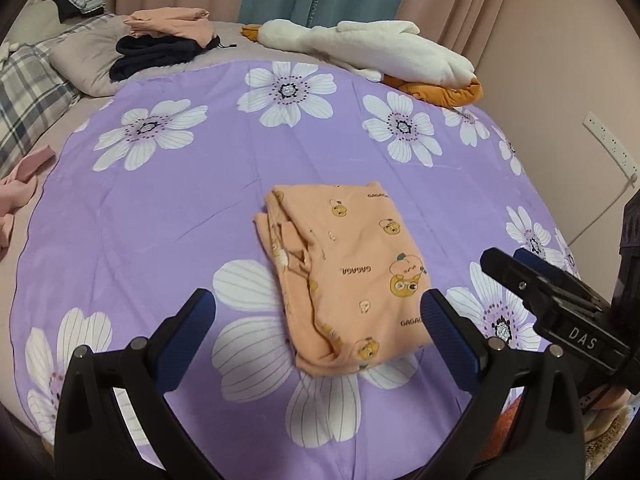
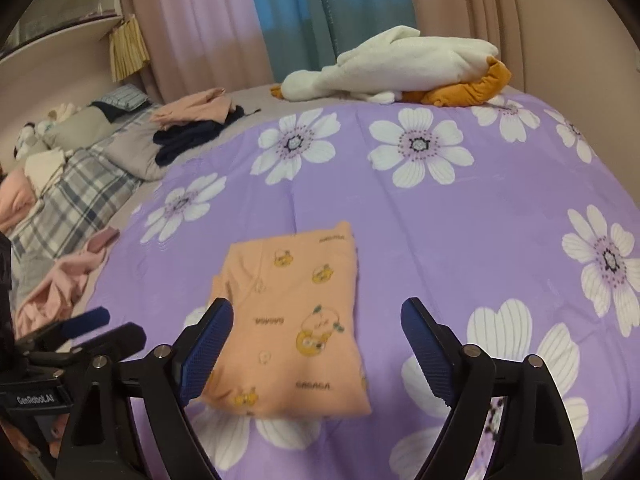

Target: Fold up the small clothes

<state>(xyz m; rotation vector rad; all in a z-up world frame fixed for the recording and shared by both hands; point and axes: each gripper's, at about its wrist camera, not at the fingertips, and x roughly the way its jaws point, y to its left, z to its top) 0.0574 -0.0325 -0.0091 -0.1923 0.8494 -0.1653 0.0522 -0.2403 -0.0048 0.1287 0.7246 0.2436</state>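
Observation:
A small peach garment [image 1: 348,276] with cartoon prints lies folded into a rough rectangle on the purple flowered bedspread [image 1: 180,208]. It also shows in the right wrist view [image 2: 292,324]. My left gripper [image 1: 320,312] is open and empty, held just above the near end of the garment. My right gripper [image 2: 316,320] is open and empty, hovering over the near part of the garment. The right gripper also shows at the right edge of the left wrist view [image 1: 516,260]. The left gripper shows at the left edge of the right wrist view [image 2: 108,326].
A white and orange plush blanket [image 1: 384,56] lies at the far edge of the bed. A stack of pink and dark navy clothes [image 1: 164,40] sits at the back left by plaid pillows [image 1: 28,92]. Loose pink clothes [image 2: 60,284] lie at the left. A power strip [image 1: 608,140] hangs on the right wall.

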